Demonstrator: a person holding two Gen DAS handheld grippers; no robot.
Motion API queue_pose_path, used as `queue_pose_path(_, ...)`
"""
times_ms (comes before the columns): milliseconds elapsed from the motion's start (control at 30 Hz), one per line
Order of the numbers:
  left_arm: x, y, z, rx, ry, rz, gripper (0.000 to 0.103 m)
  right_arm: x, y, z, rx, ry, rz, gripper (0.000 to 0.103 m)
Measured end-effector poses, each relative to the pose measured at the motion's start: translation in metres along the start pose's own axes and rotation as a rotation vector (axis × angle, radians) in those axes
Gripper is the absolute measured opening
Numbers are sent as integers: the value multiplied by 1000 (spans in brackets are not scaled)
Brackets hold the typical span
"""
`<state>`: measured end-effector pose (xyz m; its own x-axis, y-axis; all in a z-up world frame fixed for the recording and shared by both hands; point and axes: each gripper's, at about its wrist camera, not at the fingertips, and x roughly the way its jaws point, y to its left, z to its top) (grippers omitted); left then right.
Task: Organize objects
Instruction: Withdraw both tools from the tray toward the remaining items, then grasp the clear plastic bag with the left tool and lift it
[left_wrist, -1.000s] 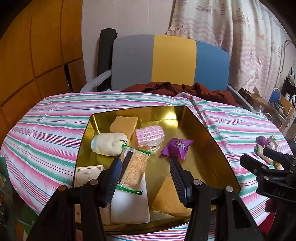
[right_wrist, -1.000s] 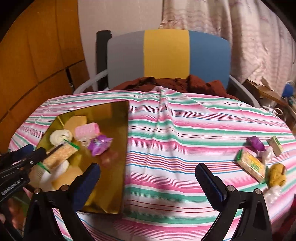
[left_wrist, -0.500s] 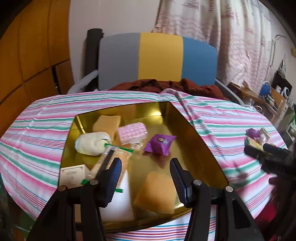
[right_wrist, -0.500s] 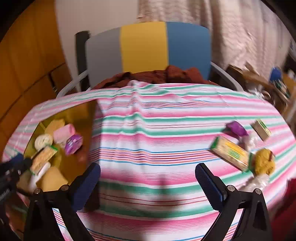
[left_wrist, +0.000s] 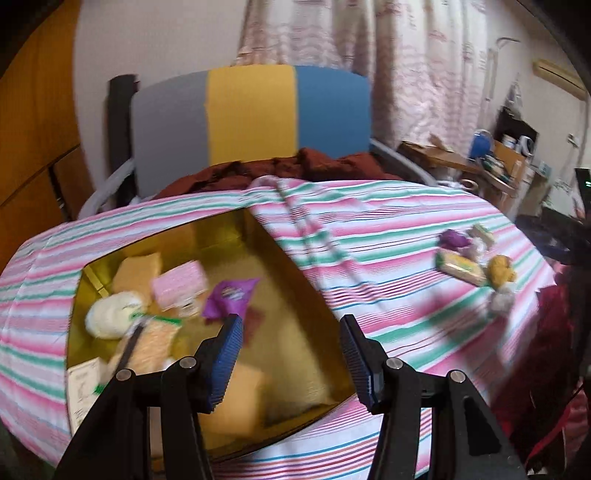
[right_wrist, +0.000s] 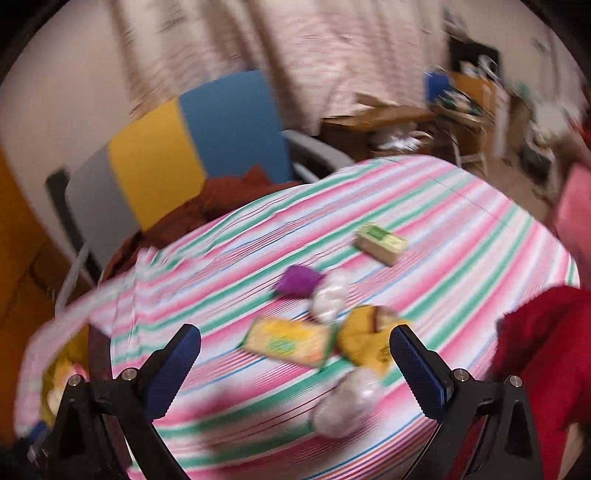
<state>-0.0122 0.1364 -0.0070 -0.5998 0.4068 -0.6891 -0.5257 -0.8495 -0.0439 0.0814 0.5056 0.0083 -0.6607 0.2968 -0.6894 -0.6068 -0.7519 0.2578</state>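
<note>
snacks (right_wrist: 290, 341) blurred, colourful wrappers

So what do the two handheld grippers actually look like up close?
Both match: the left gripper and right gripper have black plastic arms with silver round fasteners, ending in blue ribbed pads. No cables or markings show. A red garment sits at the right edge.

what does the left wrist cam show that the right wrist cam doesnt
Only the left wrist view shows clearly inside the gold tray: a purple packet, a pink packet, a white bun, with the open left gripper above it. Only the right wrist view shows the open right gripper and a red sleeve. Both share the striped tablecloth and the loose snacks, including the yellow cracker pack.
</note>
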Motion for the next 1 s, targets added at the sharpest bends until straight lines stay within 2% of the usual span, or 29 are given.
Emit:
queue_pose_path(133, 9, -32, 11, 73, 10, -98, 55, -2, -33, 7, 79, -14, 7, 103)
queue_pose_path(333, 35, -78, 20, 146, 83, -201, 55, 10, -75, 0, 295, 25, 183, 103)
queue_pose_path(400, 46, -90, 20, 165, 108, -229, 55, 9, -85, -2, 345, -1, 237, 103)
queue_pose_path(600, 83, -129, 27, 201, 187, -352, 55, 14, -83, -5, 363, 1, 292, 103)
queue_pose_path(700, 100, -154, 31, 234, 224, -432, 55, 14, -84, -7, 373, -1, 324, 103)
queue_pose_path(833, 123, -187, 39, 243, 292, -577, 55, 16, -87, -7, 384, -7, 355, 103)
queue_pose_path(1000, 137, -234, 42, 301, 332, -689, 54, 18, -89, -8, 392, -4, 383, 103)
